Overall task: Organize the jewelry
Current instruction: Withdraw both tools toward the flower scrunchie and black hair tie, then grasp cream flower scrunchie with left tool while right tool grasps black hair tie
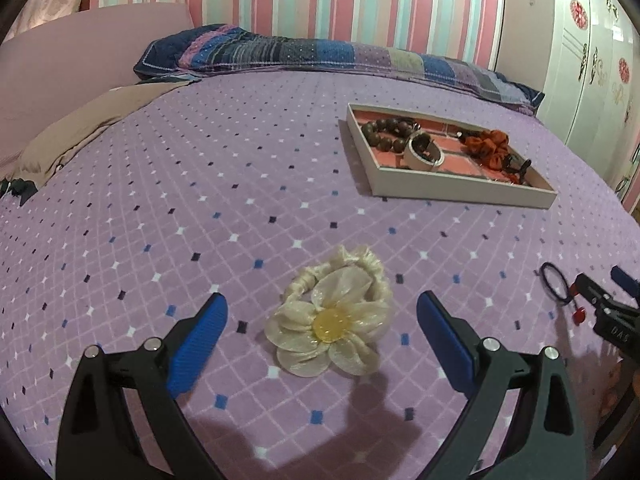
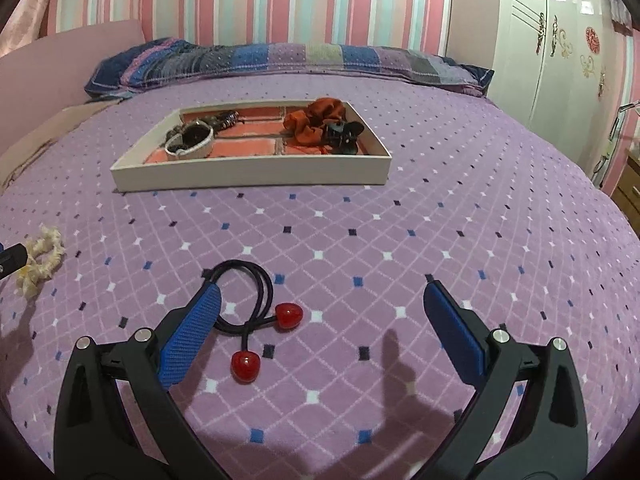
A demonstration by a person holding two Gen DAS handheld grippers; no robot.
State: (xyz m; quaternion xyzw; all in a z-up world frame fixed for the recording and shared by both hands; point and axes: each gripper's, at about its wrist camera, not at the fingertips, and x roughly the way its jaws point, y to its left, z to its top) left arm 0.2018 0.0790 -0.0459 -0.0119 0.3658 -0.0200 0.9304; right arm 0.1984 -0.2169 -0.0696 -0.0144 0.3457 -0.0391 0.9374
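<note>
A cream flower scrunchie lies on the purple bedspread between the open fingers of my left gripper, which holds nothing. It also shows at the left edge of the right wrist view. A black hair tie with two red hearts lies on the bed by the left finger of my open, empty right gripper. It also shows in the left wrist view. A white tray further up the bed holds a wooden bead bracelet, a white bangle, an orange scrunchie and a dark claw clip.
A striped blue and purple pillow lies at the head of the bed against a pink striped wall. A white wardrobe stands at the right. A beige cloth lies at the bed's left side. The right gripper shows at the right edge.
</note>
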